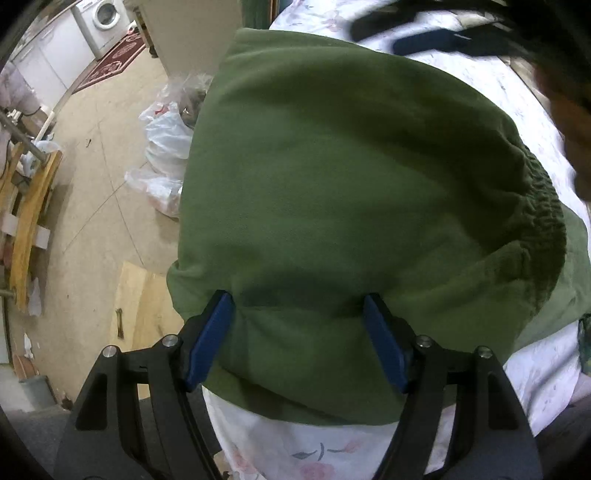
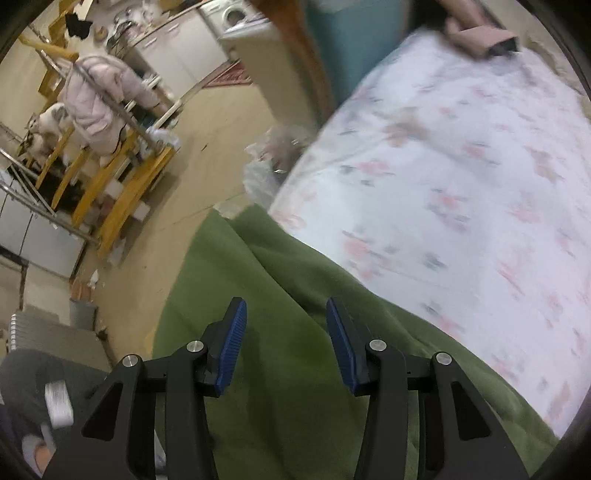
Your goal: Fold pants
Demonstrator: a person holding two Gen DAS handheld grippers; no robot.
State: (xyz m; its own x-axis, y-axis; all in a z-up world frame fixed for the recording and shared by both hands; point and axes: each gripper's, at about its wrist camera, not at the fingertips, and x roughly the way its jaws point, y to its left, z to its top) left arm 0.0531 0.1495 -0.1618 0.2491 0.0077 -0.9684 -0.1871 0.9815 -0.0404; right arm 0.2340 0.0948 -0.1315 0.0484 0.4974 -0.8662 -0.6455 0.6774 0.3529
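Floral sheet (image 2: 461, 177) clear; bags (image 1: 166, 147) crowd bedside floor.

one pair green fleece pants (image 1: 332, 177) with gathered elastic waistband. one white floral bedsheet (image 2: 461, 177). two black grippers with blue ribbed pads: left gripper (image 1: 297, 339), right gripper (image 2: 286, 343). one white front-loading washing machine (image 1: 99, 22). one red patterned rug (image 1: 114, 59).
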